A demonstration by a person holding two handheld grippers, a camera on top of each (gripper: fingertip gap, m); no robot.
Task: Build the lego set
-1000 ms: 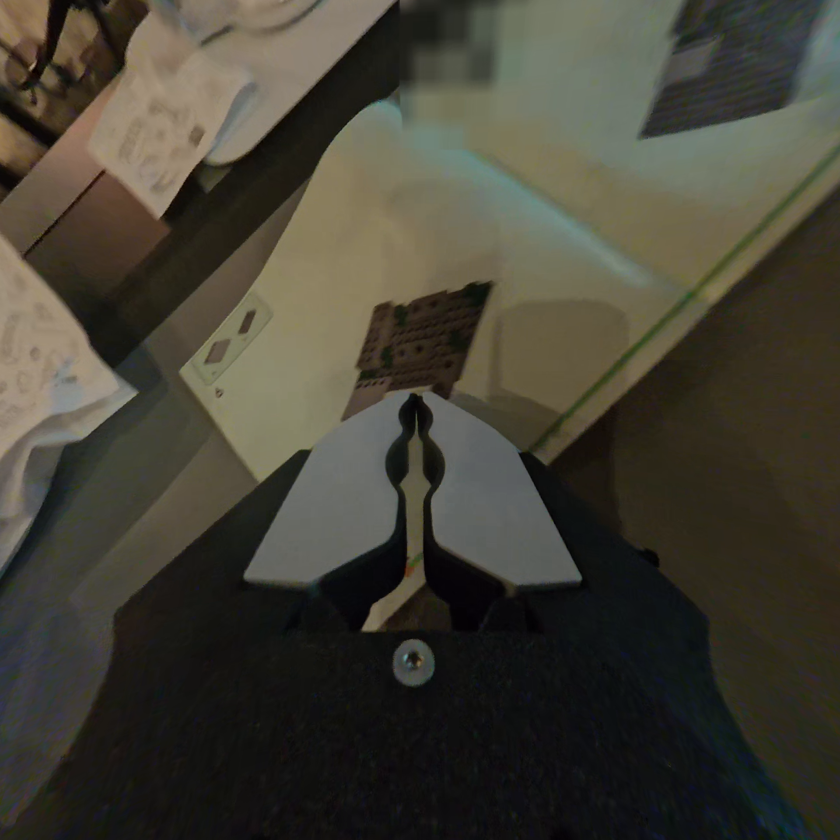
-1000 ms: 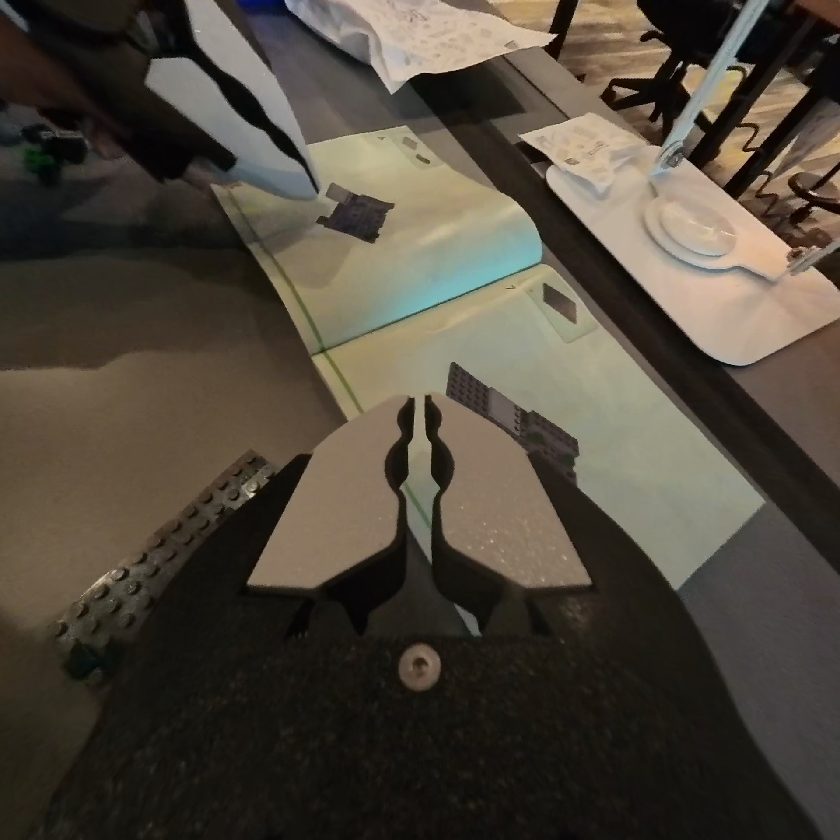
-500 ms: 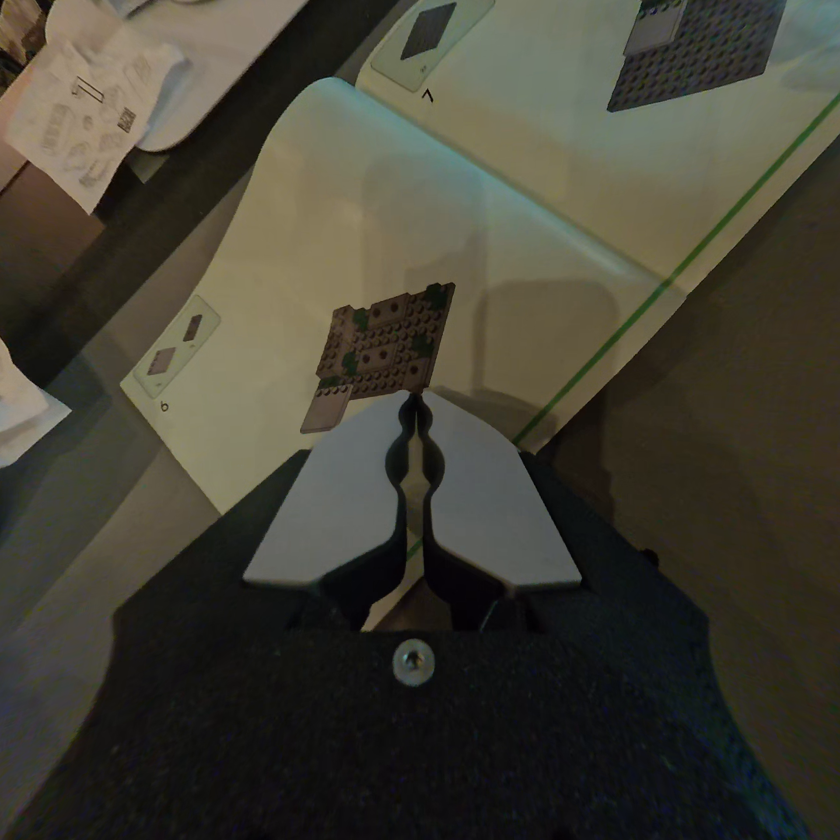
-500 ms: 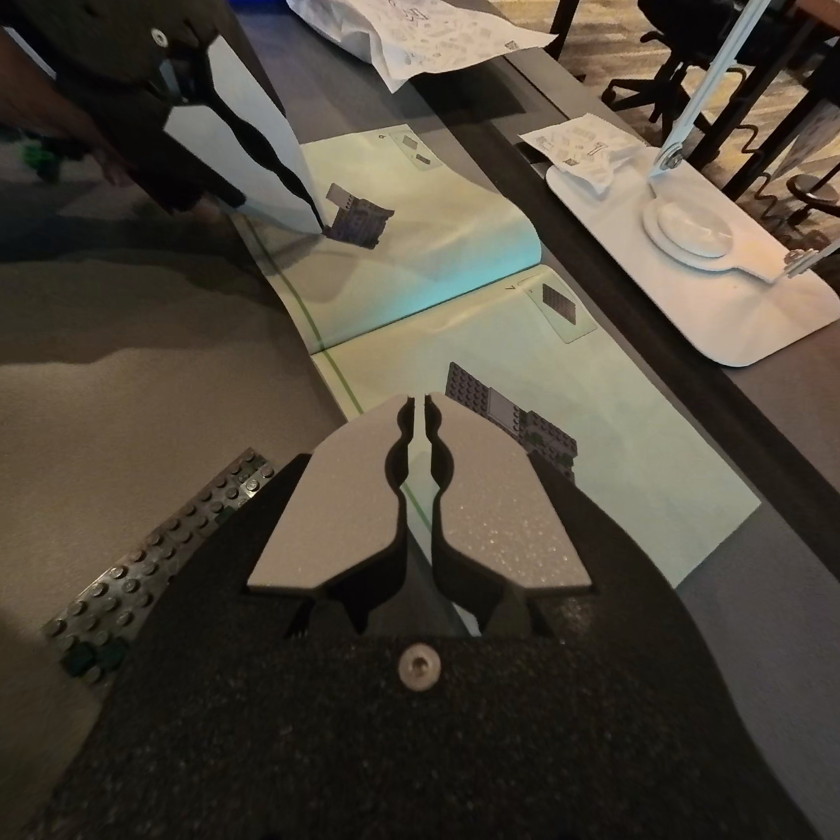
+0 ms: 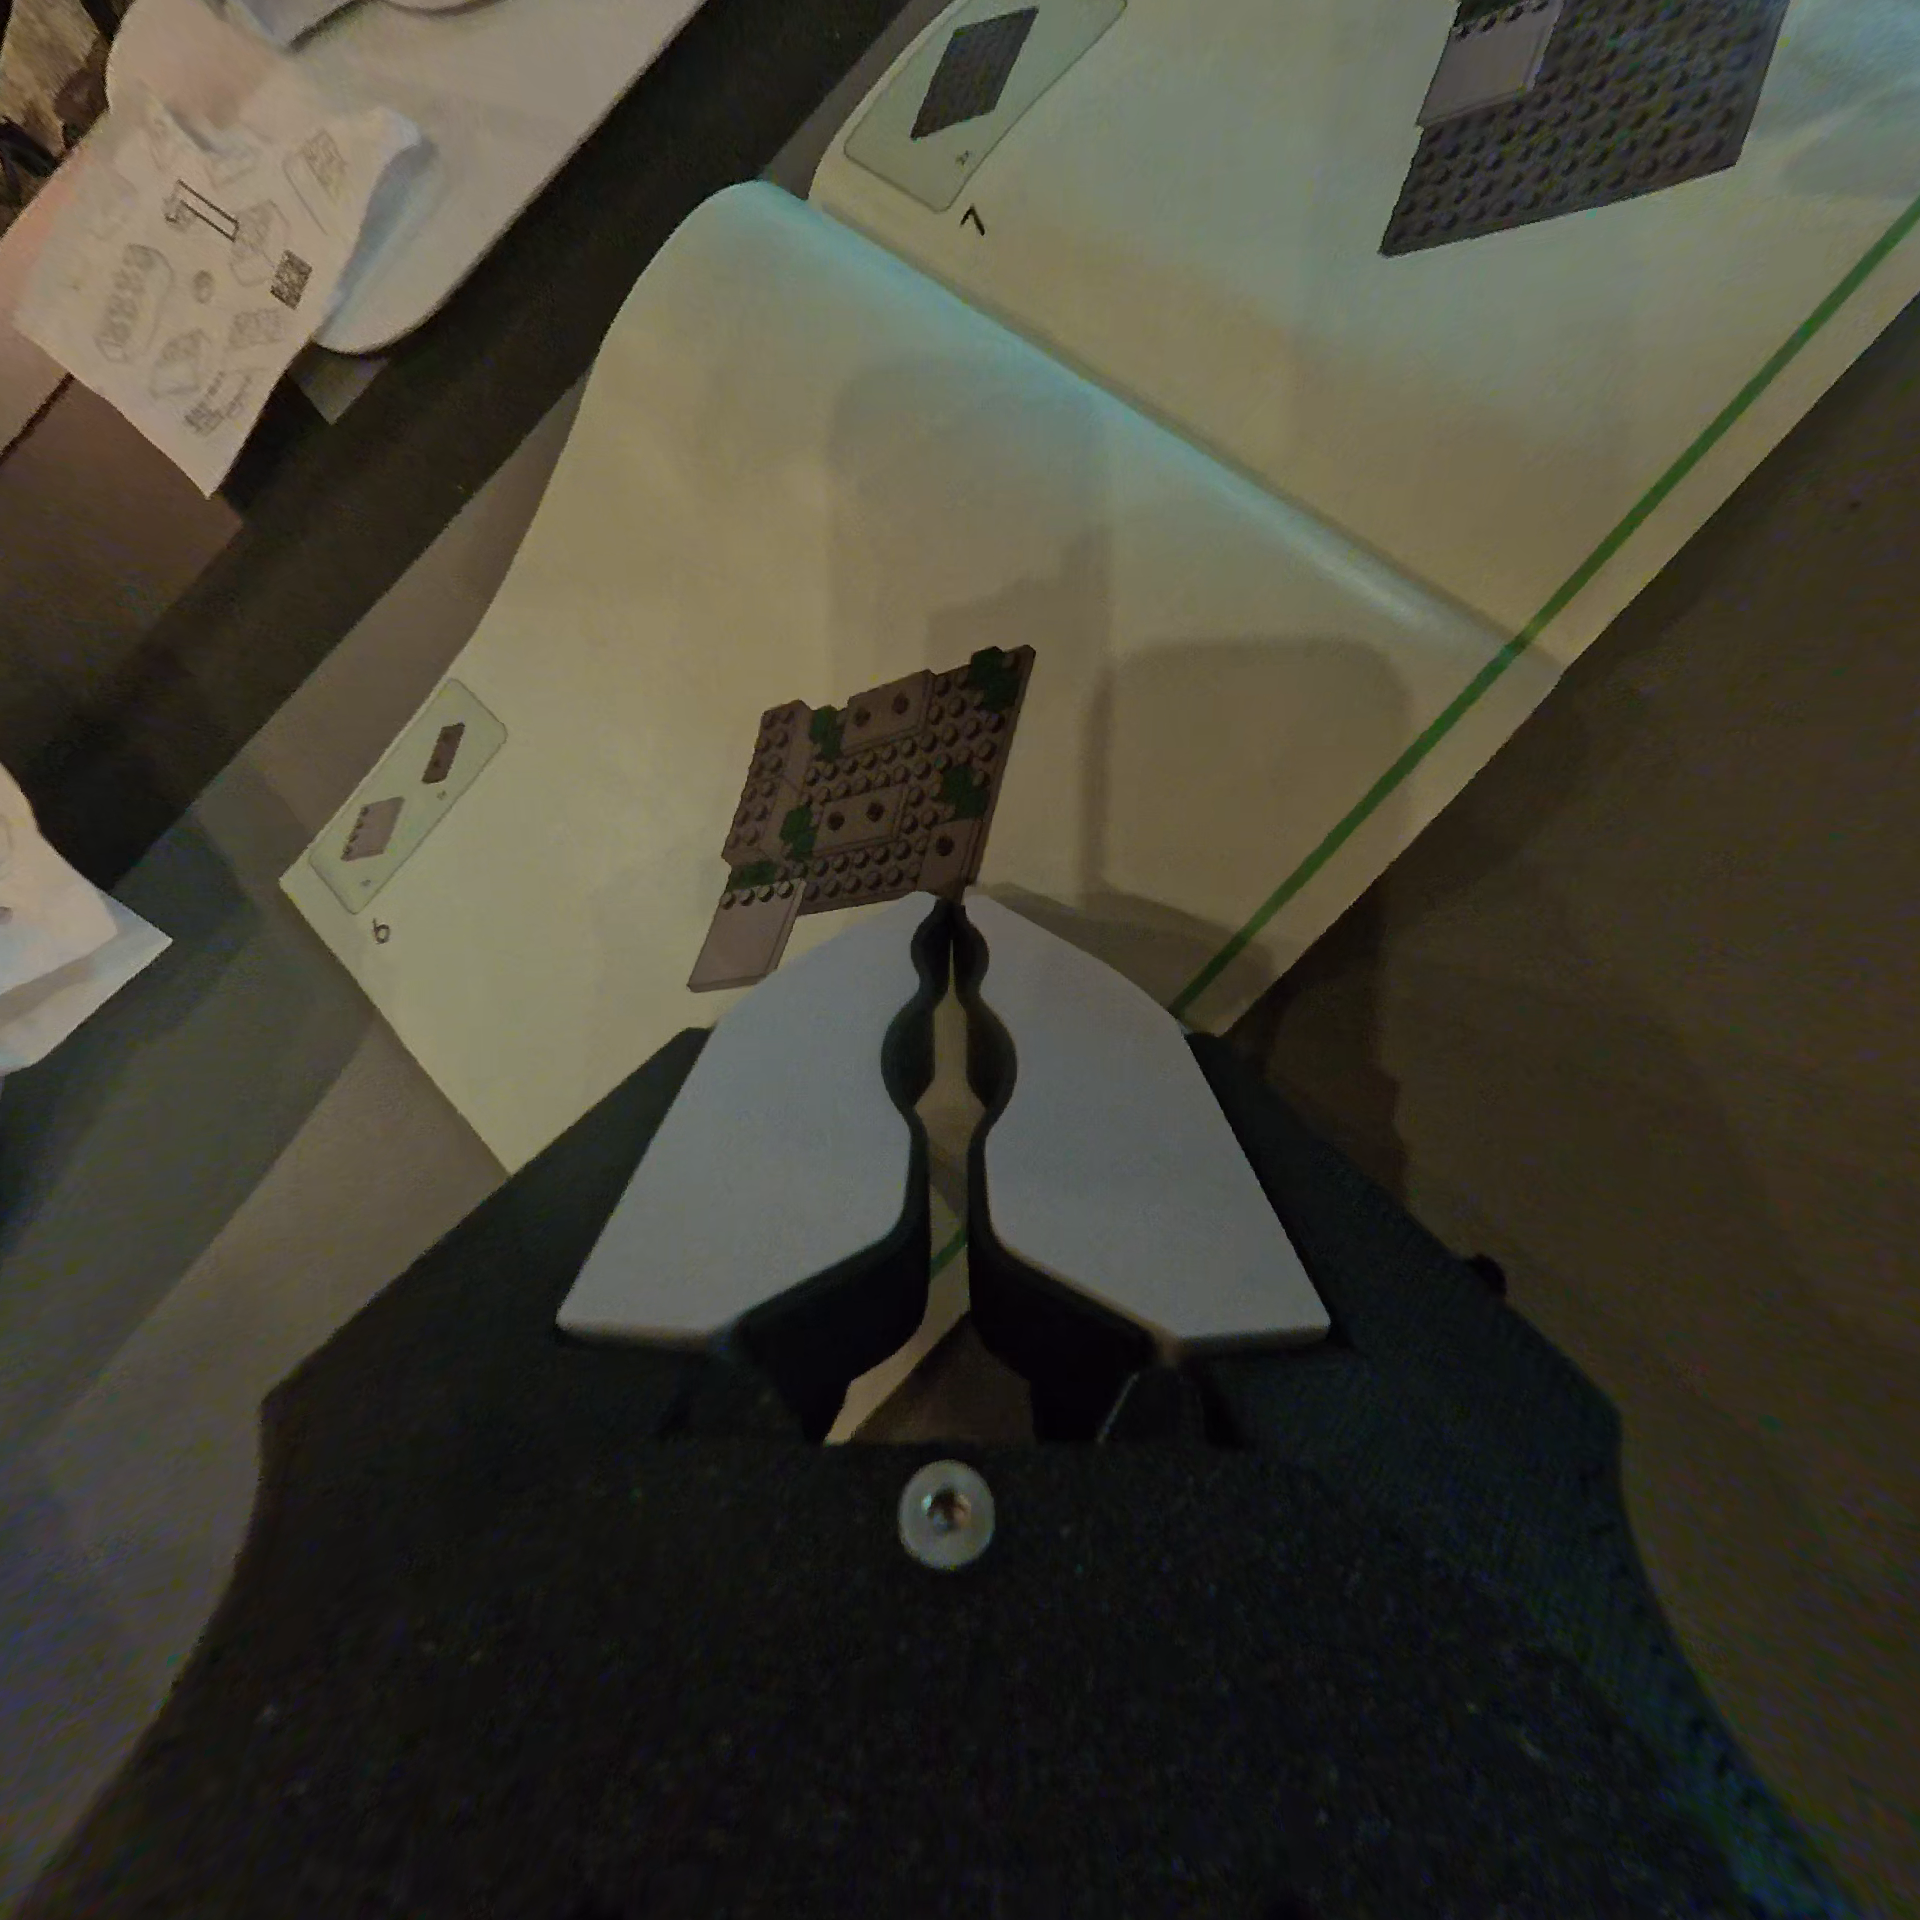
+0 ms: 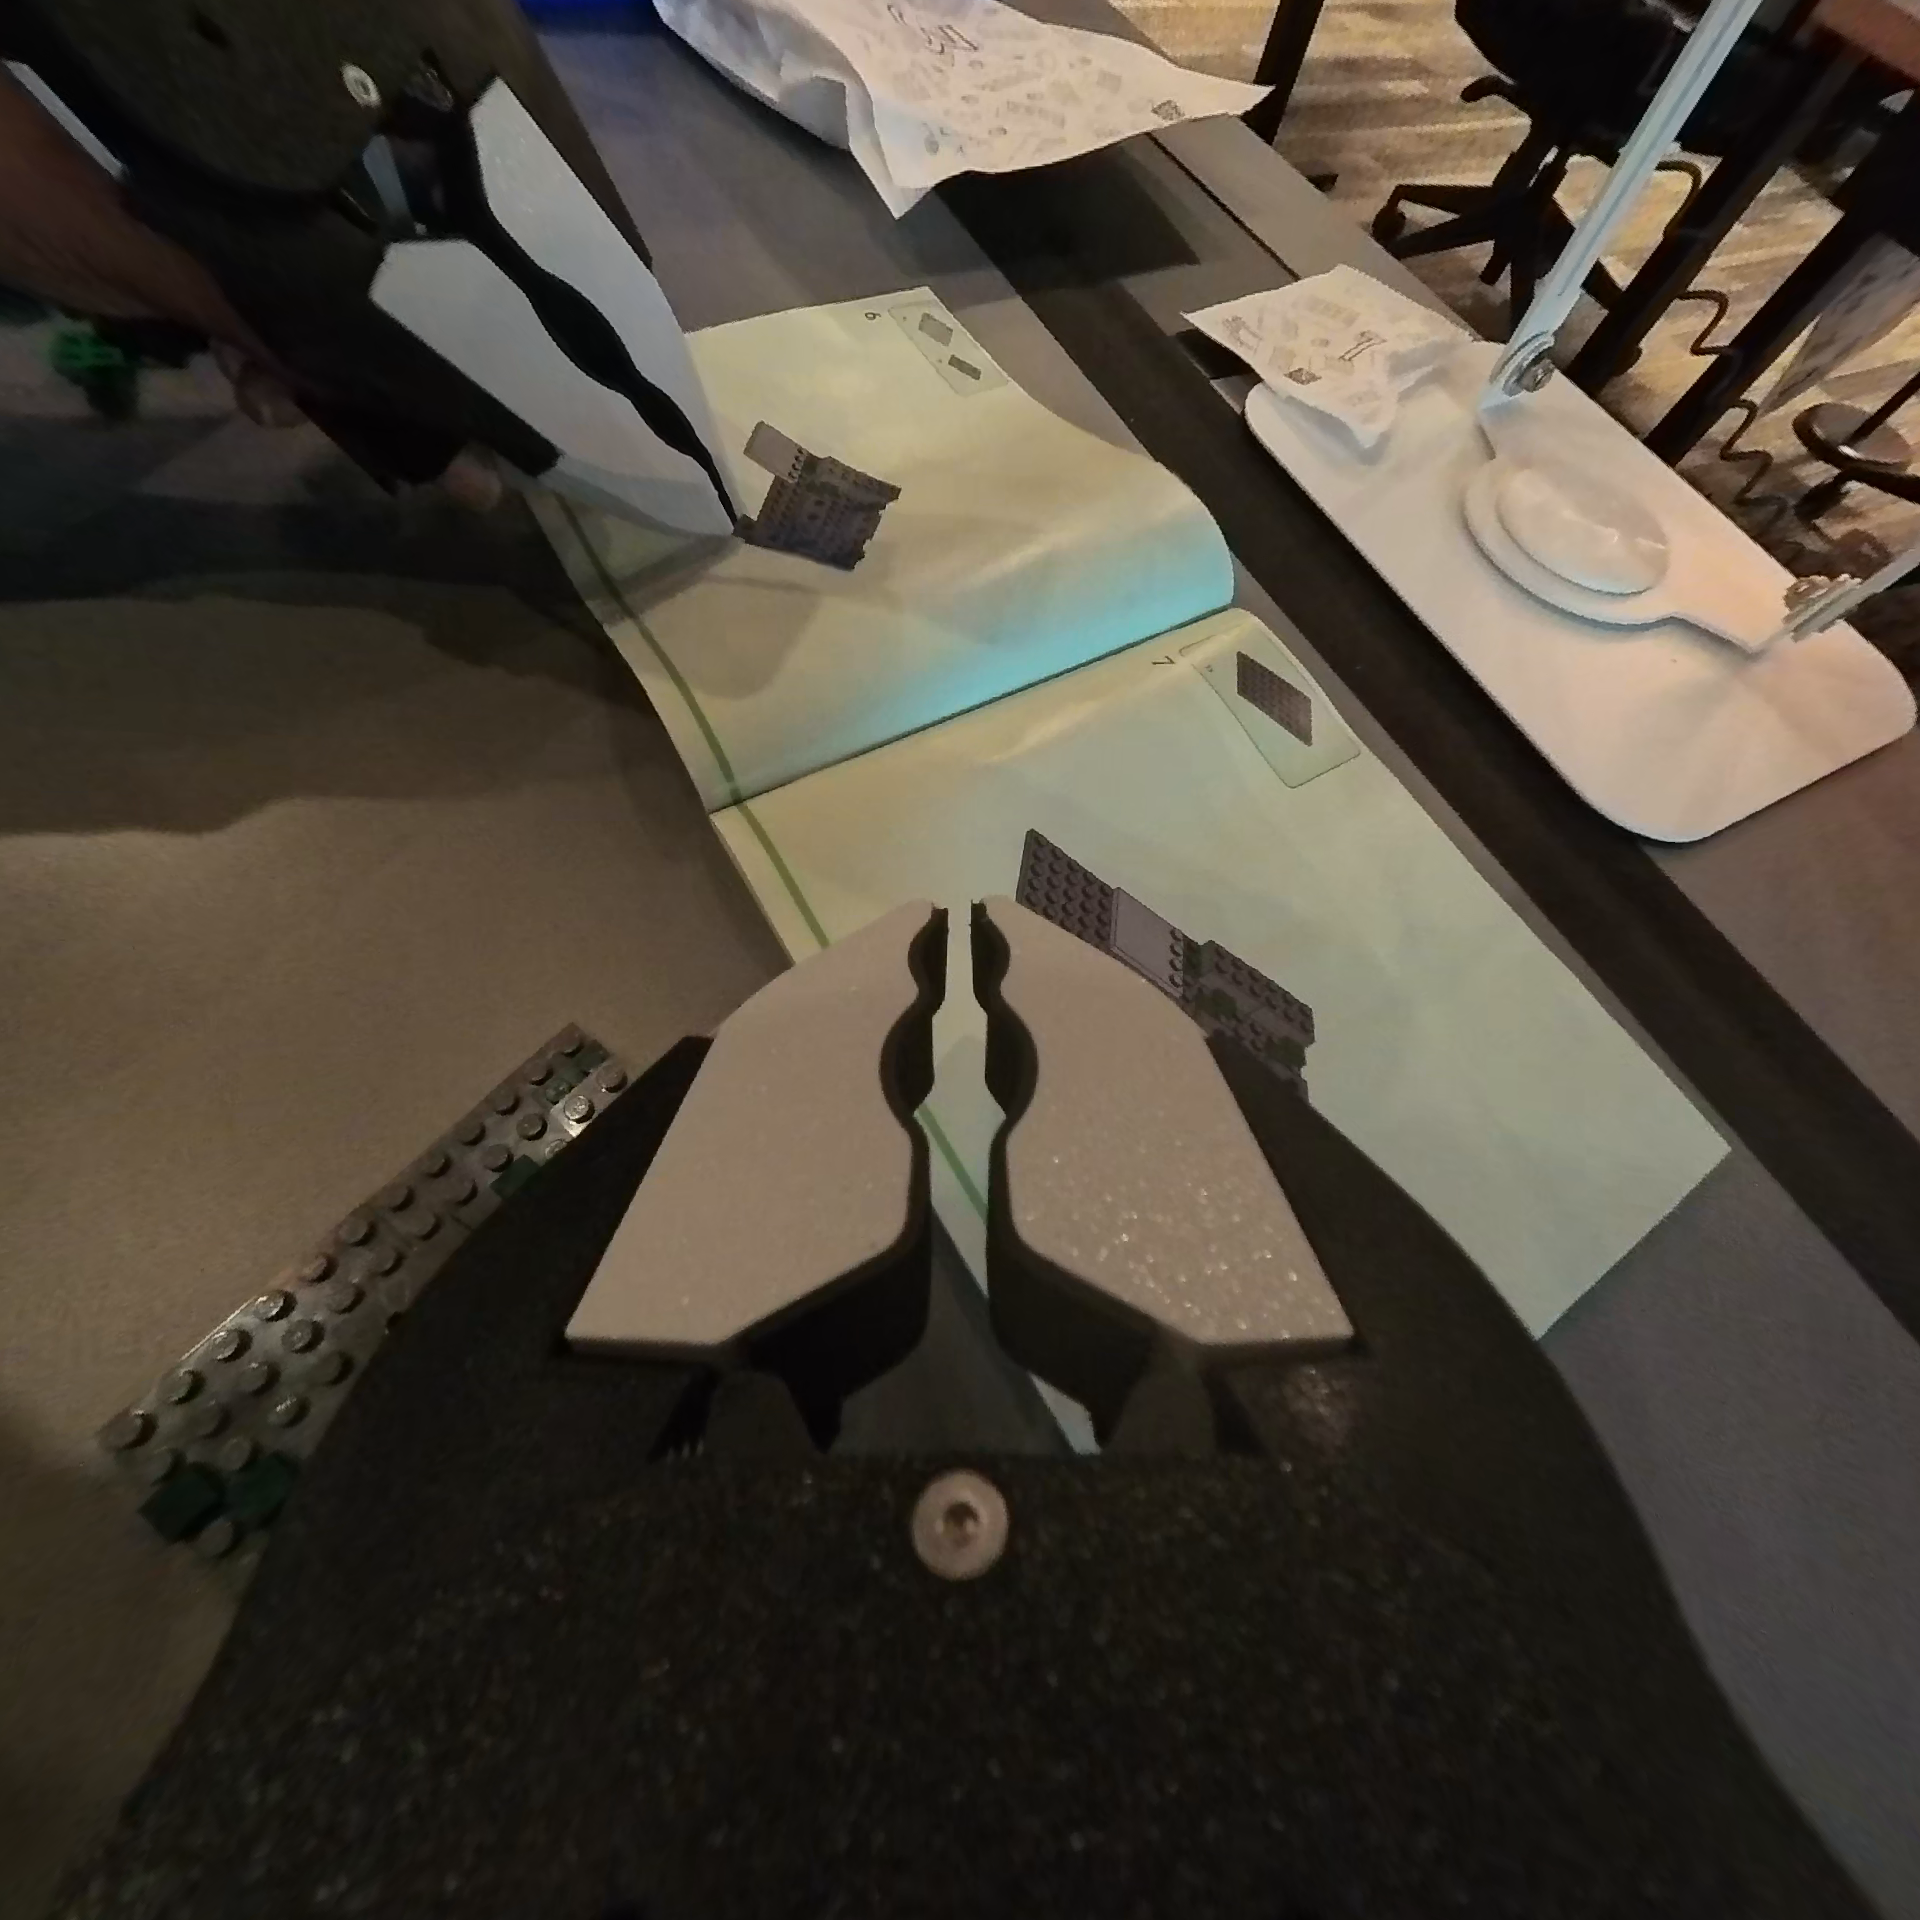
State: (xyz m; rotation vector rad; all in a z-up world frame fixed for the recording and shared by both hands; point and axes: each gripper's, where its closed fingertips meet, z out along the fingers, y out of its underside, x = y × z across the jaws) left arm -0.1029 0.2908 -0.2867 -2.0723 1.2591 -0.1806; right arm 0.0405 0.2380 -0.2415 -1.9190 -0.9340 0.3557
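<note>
Your left claw (image 5: pixel 948 906) is clenched, empty, tip over the booklet (image 5: pixel 1091 499); right claw (image 6: pixel 958 912) nearly clenched. That near-left studded plate (image 6: pixel 343 1288) looks light, stiff, thin — pinch its edge.

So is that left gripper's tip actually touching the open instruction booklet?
Touching. In the right wrist view, the tips of the left gripper meet the instruction booklet page, and their shadow joins them there with no gap.

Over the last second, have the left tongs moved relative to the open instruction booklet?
Yes. In the right wrist view the left tongs have come down and right across the instruction booklet, tips now at the printed lego picture.
</note>
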